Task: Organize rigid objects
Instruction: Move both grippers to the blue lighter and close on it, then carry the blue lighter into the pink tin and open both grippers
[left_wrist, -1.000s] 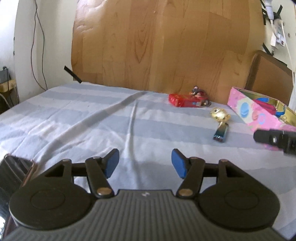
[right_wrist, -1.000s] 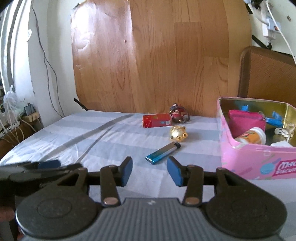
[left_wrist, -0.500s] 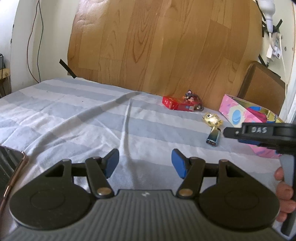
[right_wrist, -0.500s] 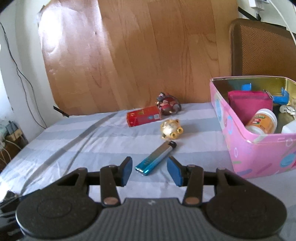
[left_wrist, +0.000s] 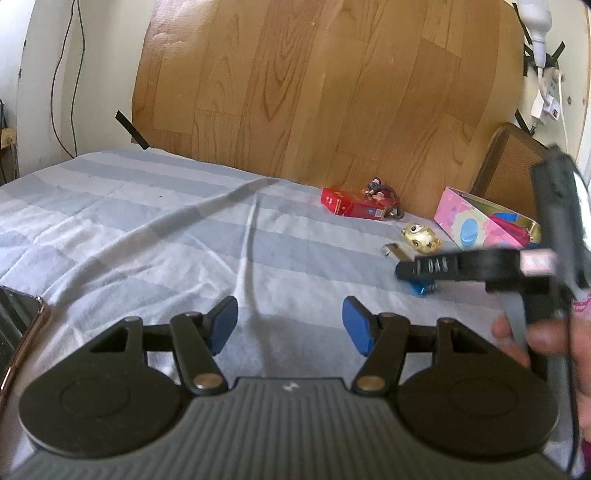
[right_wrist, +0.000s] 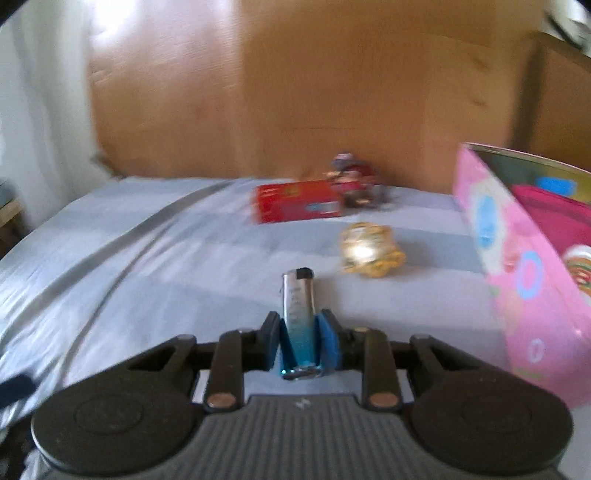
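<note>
My right gripper (right_wrist: 301, 338) is shut on a silver-and-blue lighter (right_wrist: 298, 314) lying on the striped bed sheet. The lighter's ends also show in the left wrist view (left_wrist: 395, 252), mostly hidden by the right gripper (left_wrist: 413, 271). Beyond it lie a gold pig figure (right_wrist: 369, 249) (left_wrist: 421, 238), a red box (right_wrist: 297, 201) (left_wrist: 351, 205) and a dark red figurine (right_wrist: 354, 181) (left_wrist: 380, 190). A pink tin (right_wrist: 524, 266) (left_wrist: 465, 221) stands to the right. My left gripper (left_wrist: 290, 325) is open and empty above the sheet.
The tin holds a pink pouch (right_wrist: 554, 218), a bottle (right_wrist: 580, 266) and blue items. A phone (left_wrist: 18, 332) lies at the near left. A wood-patterned board (left_wrist: 314, 92) stands behind the bed, with a brown chair back (left_wrist: 509, 166) to the right.
My right gripper moved forward and down to the lighter and shut on it. The left gripper stayed open and turned slightly.
</note>
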